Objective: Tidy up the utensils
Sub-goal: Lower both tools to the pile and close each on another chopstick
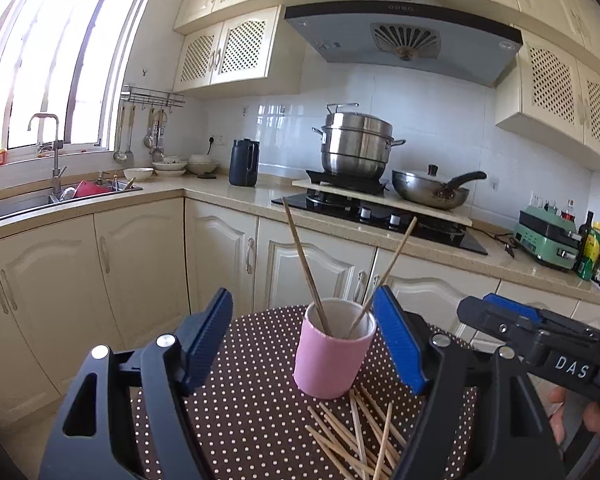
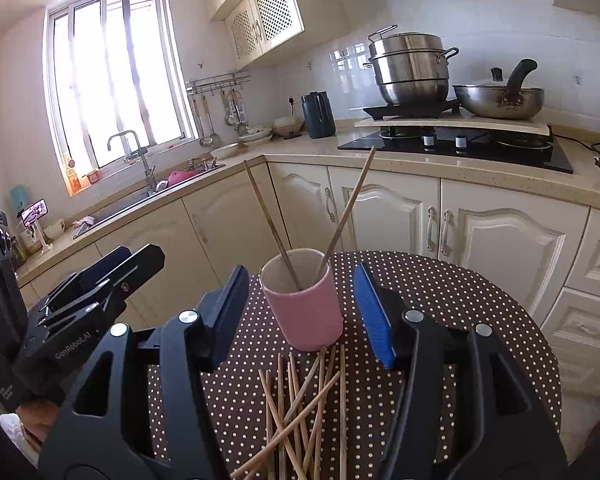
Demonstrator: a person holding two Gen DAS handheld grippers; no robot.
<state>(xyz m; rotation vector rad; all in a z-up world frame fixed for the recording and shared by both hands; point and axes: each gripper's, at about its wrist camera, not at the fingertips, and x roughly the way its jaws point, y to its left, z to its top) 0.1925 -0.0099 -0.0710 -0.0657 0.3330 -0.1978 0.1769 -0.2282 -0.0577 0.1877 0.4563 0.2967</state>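
Nearest the cameras, a loose pile of chopsticks [image 2: 296, 412] lies criss-crossed on the dotted table [image 2: 440, 304], most long axes running roughly from the near edge toward the cup, a few slanting across the others. The right gripper [image 2: 304, 320] hangs above the pile with its jaws spread wide and nothing between them; the left gripper [image 1: 304, 344] is likewise wide and empty, its fingers flanking the cup without touching it (its right pad sits close to the rim). Just beyond the pile stands the pink cup [image 2: 306, 308], upright, with two sticks [image 1: 304, 264] already in it, leaning apart in a V with their tips pointing up and outward. The likely trouble: closing on the tangle could lift several crossed sticks at once or flick one off the table, and a stray finger could tip the light cup. Further back runs the counter [image 2: 300, 152] with the stove [image 2: 460, 144].
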